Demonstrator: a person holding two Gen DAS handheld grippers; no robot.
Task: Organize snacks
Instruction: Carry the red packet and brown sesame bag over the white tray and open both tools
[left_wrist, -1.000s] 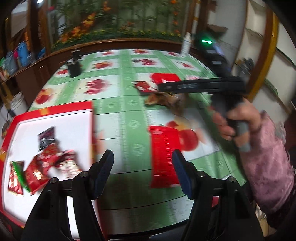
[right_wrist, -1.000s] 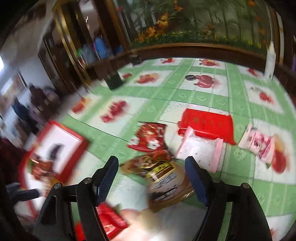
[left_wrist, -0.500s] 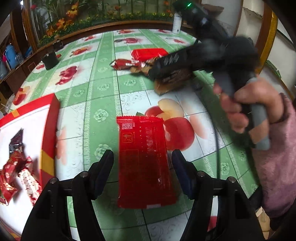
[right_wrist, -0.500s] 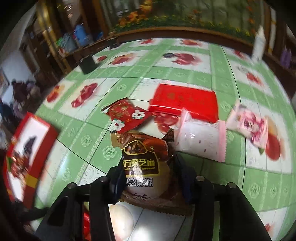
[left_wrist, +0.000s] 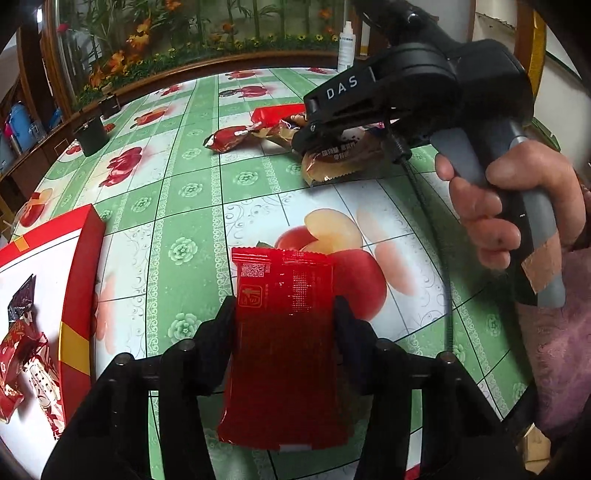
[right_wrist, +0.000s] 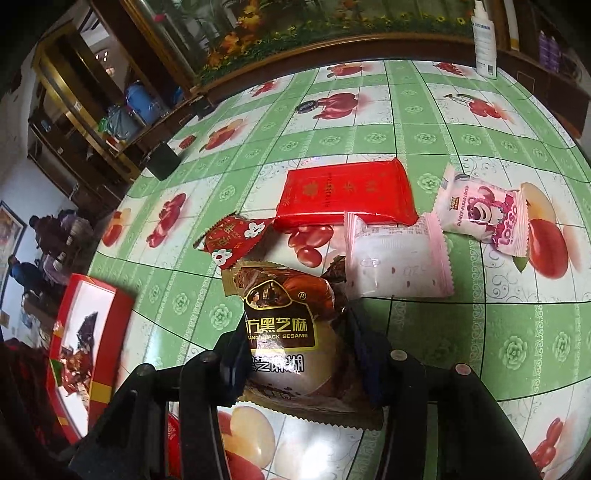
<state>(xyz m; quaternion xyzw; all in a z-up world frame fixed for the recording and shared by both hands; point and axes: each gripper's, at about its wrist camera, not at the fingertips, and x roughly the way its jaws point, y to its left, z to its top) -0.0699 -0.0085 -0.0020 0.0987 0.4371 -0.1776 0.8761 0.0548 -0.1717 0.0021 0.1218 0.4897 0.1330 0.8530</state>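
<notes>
A flat red packet (left_wrist: 286, 369) lies on the green fruit-print tablecloth (left_wrist: 192, 206). My left gripper (left_wrist: 284, 314) straddles it with its jaws closing, and both pads touch the packet's long sides. Farther back, my right gripper (left_wrist: 306, 136) is held by a person's hand (left_wrist: 491, 214). In the right wrist view my right gripper (right_wrist: 295, 332) is shut on a brown black-sesame packet (right_wrist: 280, 306). A red box (left_wrist: 79, 266) with a white floor stands at the left and holds several small snacks (left_wrist: 22, 350).
Past the sesame packet lie a large red packet (right_wrist: 343, 195), a small red flowered packet (right_wrist: 232, 240), a pale pink packet (right_wrist: 399, 262) and a pink bear packet (right_wrist: 484, 214). A black cup (right_wrist: 162, 162) and a white bottle (right_wrist: 484, 40) stand near the far edge.
My left gripper moved right and down over the red packet and its jaws narrowed onto it. My right gripper dropped over the sesame packet and shut on it.
</notes>
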